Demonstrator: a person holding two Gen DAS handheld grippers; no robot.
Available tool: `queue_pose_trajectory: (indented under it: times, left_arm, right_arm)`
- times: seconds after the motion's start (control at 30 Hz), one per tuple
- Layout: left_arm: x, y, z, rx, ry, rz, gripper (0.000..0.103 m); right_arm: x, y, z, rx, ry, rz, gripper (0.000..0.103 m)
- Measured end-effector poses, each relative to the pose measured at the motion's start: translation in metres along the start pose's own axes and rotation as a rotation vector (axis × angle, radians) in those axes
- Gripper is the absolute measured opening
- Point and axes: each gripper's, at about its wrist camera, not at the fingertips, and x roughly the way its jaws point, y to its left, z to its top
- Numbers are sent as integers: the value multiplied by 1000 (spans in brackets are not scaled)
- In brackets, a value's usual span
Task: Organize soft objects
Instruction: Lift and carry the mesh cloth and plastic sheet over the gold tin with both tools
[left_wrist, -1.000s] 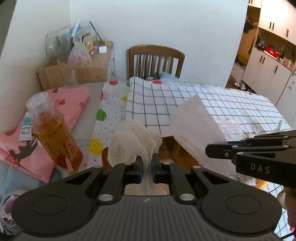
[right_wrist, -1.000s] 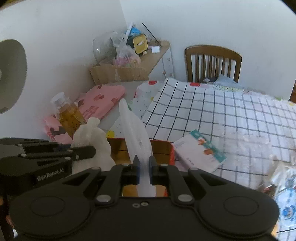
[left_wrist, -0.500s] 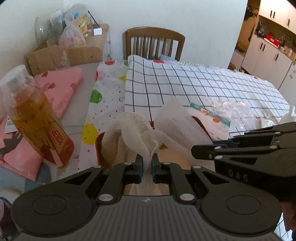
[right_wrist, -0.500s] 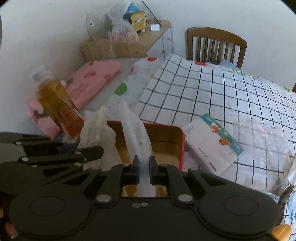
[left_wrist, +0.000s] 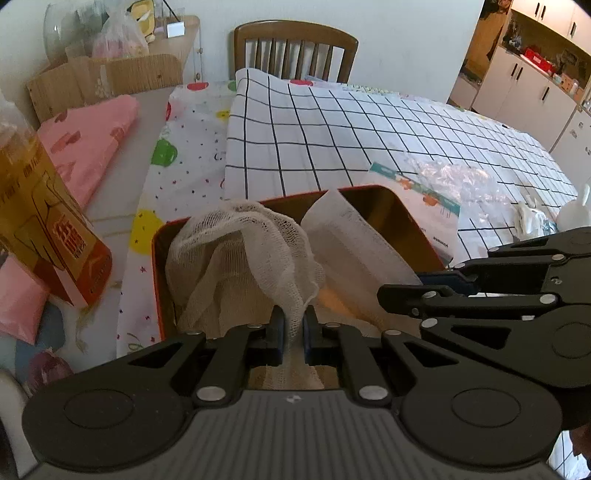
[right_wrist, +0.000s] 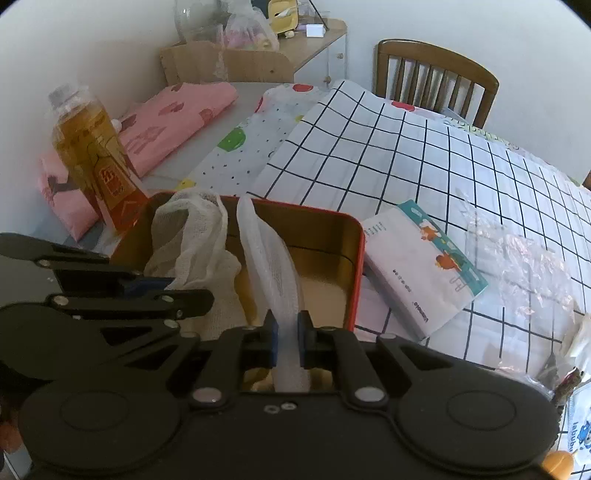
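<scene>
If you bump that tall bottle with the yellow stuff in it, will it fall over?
Probably yes. The bottle is tall and narrow, so a knock near its top would likely tip it. It looks mostly full of liquid, so it is probably heavy for its size. It stands right beside the red tin, which might catch it.

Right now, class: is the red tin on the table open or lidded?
Open. The red tin has no lid on it; its gold inside shows, and white gauze hangs down into it.
</scene>
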Motion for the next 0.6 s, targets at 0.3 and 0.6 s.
queue_pose_trajectory:
  times: [0.3,0.6]
  left_arm:
    - [6,4,-7,-19,18,-5,10]
    - [5,8,-12,-47,11,-8,11]
  right_arm:
    - [-2,1,-4,-14,4,25,16]
    - [-7,1,-7,-15,-2,49,23]
